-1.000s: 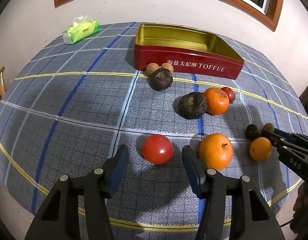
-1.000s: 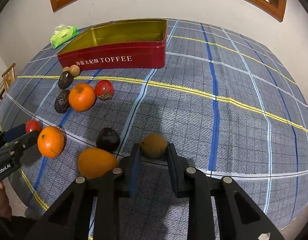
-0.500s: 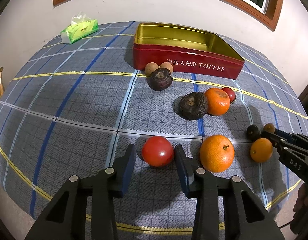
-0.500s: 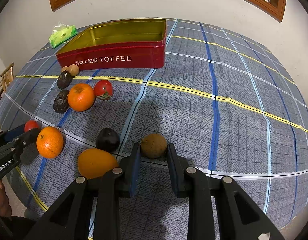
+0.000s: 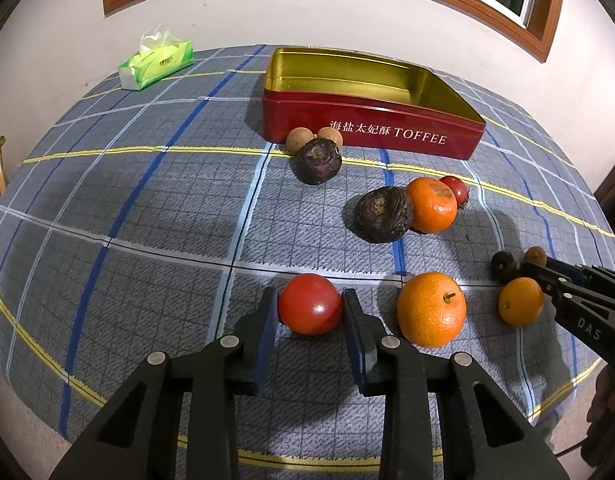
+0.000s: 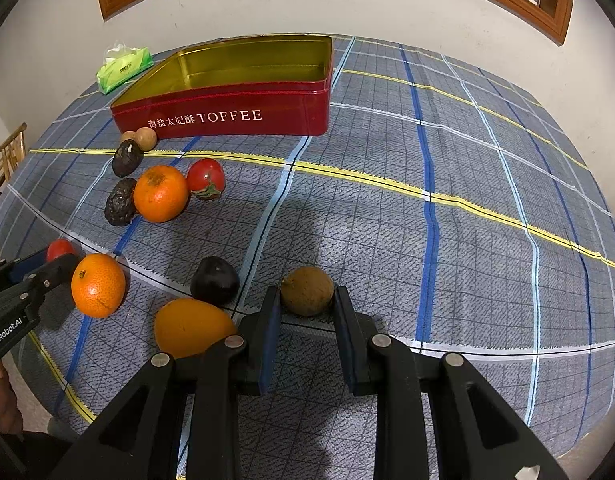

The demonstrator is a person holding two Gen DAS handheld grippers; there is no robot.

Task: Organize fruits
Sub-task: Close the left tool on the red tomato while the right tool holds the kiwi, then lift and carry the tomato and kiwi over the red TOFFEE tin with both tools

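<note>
Left wrist view: your left gripper (image 5: 310, 310) has its two blue-padded fingers (image 5: 266, 320) pinching the red tomato (image 5: 310, 309), one pad on each side, the fruit sitting on the checked tablecloth (image 5: 147, 208) at the near edge of the table. Just right of it lies a large orange with a stem (image 5: 431, 309), not touched. Farther right, your right gripper (image 5: 547, 270) reaches in from the frame edge beside a small orange fruit (image 5: 520, 301) and a dark plum (image 5: 504, 266). Mid-table, a wrinkled dark fruit (image 5: 383, 214) touches a second orange (image 5: 431, 210), with a small tomato (image 5: 454, 190) tucked behind it. Nearer the tin sits another wrinkled dark fruit (image 5: 318, 161), with two small tan fruits (image 5: 297, 140) right behind it against the wall of the red toffee tin (image 5: 371, 132). That tin stands open, gold inside, nothing in it. A green tissue pack (image 5: 157, 66) lies at the far left of the table. Right wrist view: your right gripper (image 6: 307, 304) has its fingers (image 6: 270, 320) closed on the brown kiwi-like fruit (image 6: 307, 291), pads against both flanks, fruit low on the cloth. Just left of it are the dark plum (image 6: 214, 280) and the small orange fruit (image 6: 191, 326), the latter partly behind your left-hand finger. Both held fruits are well apart from the tin (image 6: 227, 116). At the left edge, the left gripper (image 6: 55, 258) shows with the red tomato (image 6: 59, 249) at its tip.
</note>
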